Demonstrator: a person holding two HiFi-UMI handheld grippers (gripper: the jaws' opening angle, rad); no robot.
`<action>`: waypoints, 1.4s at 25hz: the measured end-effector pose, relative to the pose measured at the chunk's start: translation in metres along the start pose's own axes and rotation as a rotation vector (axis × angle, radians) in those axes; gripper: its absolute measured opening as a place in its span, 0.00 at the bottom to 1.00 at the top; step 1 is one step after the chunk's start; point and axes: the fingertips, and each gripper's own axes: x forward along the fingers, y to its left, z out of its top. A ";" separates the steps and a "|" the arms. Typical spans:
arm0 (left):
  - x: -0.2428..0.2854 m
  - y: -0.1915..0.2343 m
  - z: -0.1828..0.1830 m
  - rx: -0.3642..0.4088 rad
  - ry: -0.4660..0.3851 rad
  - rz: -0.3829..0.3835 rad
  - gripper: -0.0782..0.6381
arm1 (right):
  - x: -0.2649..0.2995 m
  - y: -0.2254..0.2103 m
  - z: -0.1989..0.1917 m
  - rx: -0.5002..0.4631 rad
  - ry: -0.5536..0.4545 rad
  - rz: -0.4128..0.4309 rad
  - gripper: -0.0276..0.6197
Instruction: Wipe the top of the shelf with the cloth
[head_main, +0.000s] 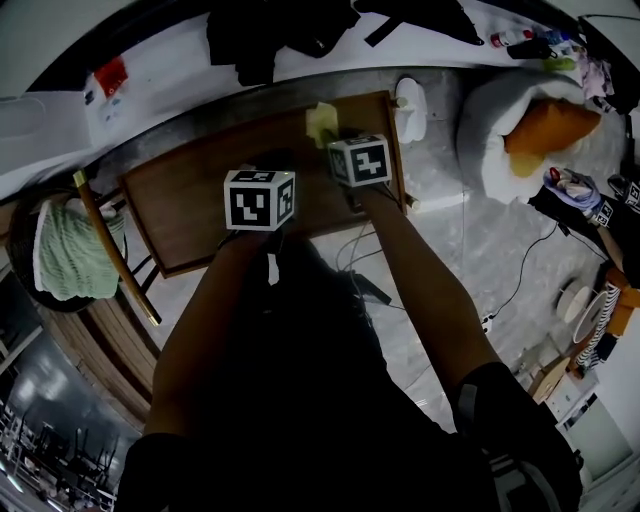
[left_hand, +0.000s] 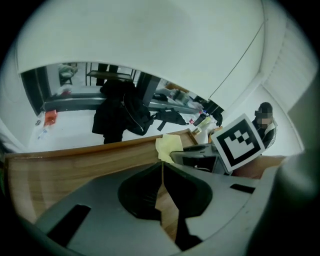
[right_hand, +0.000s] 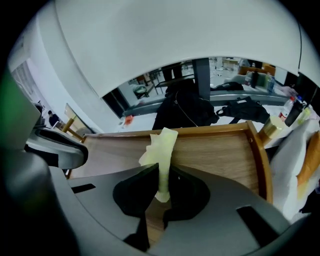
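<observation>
A green towel (head_main: 68, 262) hangs off to the left. Beside it the brown wooden shelf top (head_main: 195, 205) runs across the middle of the head view, with both hand-held grippers poised over it.

The left gripper (left_hand: 161, 167) hovers over the middle of the board. Its jaws are pressed together with nothing between them, and only wood grain shows through the gap behind the tips.

Just to its right, near the far right corner of the top, is the pale yellow cloth (right_hand: 160, 147). The right gripper (right_hand: 161, 174) has its jaws clamped on the cloth's lower part, so the loose upper end stands up in a crumpled fold above the tips. Whether the cloth's bottom edge touches the wood cannot be made out.

Beyond the shelf's raised right rim, a white beanbag (head_main: 495, 125) with an orange cushion sits on the floor.

The work looks to be at the wiping step itself, at or near the start of a stroke, with the cloth at the right end and the long run of board to the left apparently not yet covered. The next move likely calls for pressing the cloth down onto the wood and drawing it leftward along the grain. The empty left gripper stands in that path and would have to be kept clear of it.
</observation>
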 end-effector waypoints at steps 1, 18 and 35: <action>0.000 -0.003 0.001 0.008 0.001 -0.004 0.13 | -0.002 -0.006 0.000 0.010 -0.003 -0.010 0.11; -0.041 0.026 0.000 0.037 -0.026 0.060 0.13 | -0.034 -0.105 0.001 0.319 -0.073 -0.241 0.11; -0.103 0.097 -0.022 -0.073 -0.107 0.128 0.13 | -0.038 0.030 0.012 0.188 -0.142 -0.120 0.11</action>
